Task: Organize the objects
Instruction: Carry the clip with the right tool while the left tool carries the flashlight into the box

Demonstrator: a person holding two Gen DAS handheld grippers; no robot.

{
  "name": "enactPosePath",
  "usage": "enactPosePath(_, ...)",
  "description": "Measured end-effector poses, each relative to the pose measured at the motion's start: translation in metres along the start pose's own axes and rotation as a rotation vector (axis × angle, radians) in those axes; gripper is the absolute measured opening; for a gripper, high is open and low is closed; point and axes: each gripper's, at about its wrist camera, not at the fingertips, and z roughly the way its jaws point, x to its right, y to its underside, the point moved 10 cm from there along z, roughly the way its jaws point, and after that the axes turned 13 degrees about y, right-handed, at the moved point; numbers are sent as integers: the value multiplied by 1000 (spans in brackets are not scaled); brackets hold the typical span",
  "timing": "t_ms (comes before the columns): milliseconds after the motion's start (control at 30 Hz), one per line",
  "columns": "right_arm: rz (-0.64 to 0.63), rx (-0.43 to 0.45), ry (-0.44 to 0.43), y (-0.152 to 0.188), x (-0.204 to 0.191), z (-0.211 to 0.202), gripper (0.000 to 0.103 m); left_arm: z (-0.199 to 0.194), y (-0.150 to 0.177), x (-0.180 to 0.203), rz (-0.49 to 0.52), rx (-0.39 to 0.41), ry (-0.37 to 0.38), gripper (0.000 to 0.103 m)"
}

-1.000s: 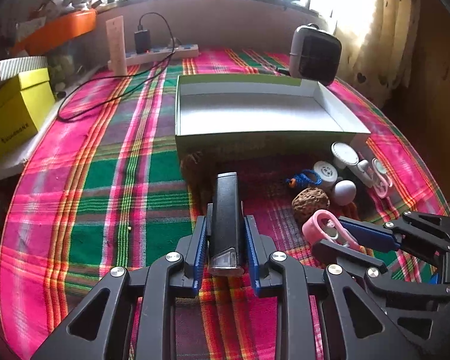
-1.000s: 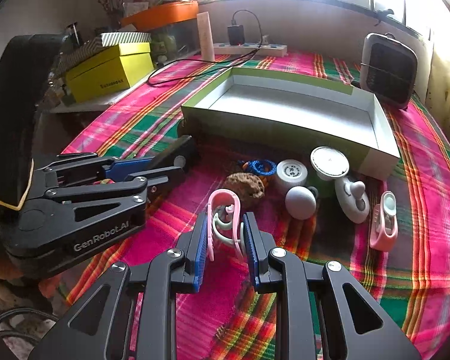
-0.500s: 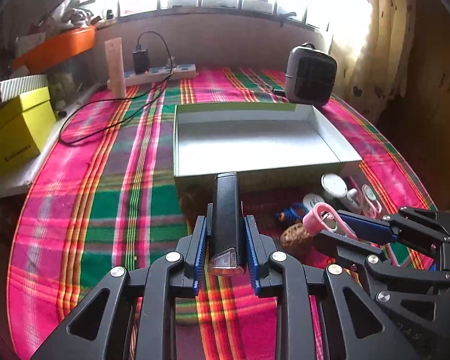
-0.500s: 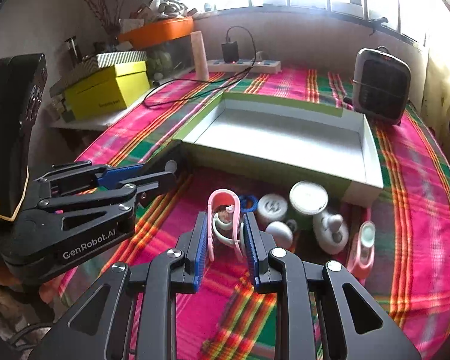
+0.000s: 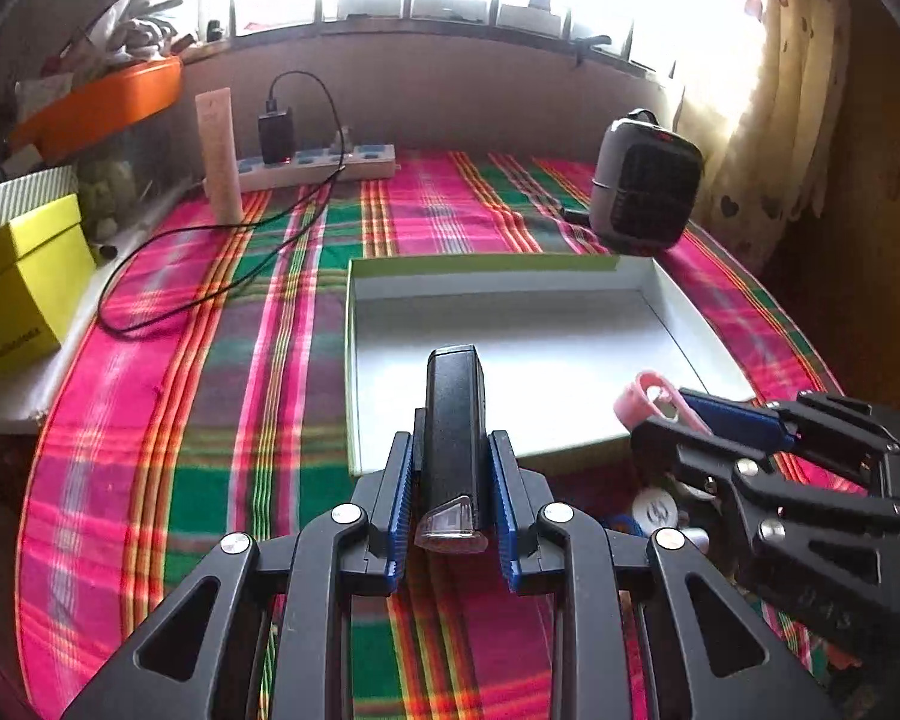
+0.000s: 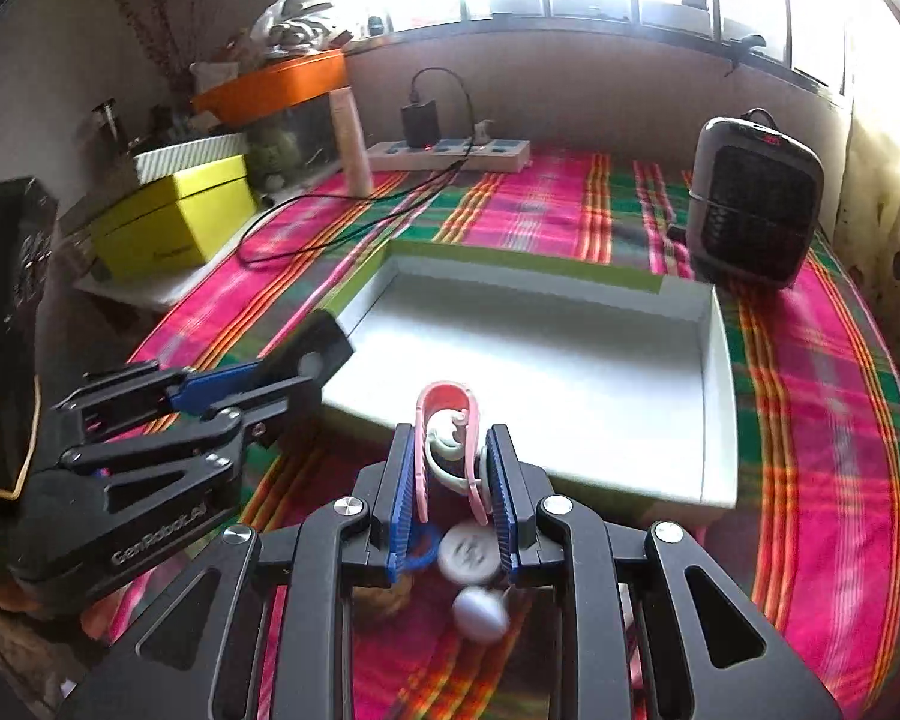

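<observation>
My left claw (image 5: pixel 452 480) is clamped on the black device (image 5: pixel 452 420), long axis pointing ahead into the tray (image 5: pixel 690 324); my right claw (image 6: pixel 452 480) grips the pink clip (image 6: pixel 447 420), its tip over the tray's near wall.

Both loaded tongs (image 5: pixel 452 468) (image 6: pixel 452 468) rose over the box (image 5: pixel 678 324).

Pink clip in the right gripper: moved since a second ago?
Yes. The pink clip, clamped in the right gripper, has advanced from the small items on the cloth to over the near edge of the open box.
</observation>
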Motion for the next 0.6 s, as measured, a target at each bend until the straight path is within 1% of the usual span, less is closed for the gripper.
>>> enactPosePath(267, 21, -50, 2, -20, 10, 32, 24, 25, -20, -5, -4, -13, 1, 22)
enactPosePath(533, 16, -91, 8, -39, 15, 64, 24, 51, -33, -14, -9, -44, 3, 22)
enactPosePath(600, 21, -107, 8, -42, 16, 72, 25, 57, -35, -17, -11, -52, -8, 22)
